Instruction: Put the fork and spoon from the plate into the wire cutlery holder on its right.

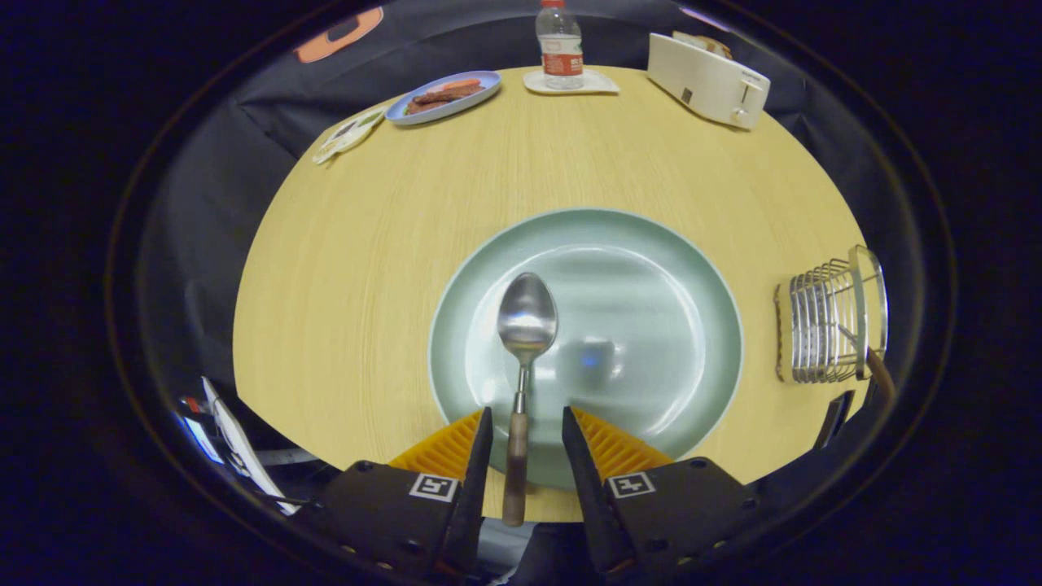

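Gripper view has the spoon [525,358] lying on the plate [651,268], bowl toward the plate's middle, handle running back over the near rim between the fingers [487,456]. Gripper [525,443] is spread wide, neither side touching the handle yet. I'd squeeze square on the handle, lift level, then swing over to the wire cutlery holder [822,325] right of the plate.

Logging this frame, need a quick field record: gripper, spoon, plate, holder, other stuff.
hand-held gripper: open, fingers either side of spoon handle, not pressing
spoon: on plate, bowl beyond fingers, handle over near rim
plate: pale green, ahead of fingers
holder: wire, right of plate, a handle sticking out
far table: bottle, toaster, blue food plate
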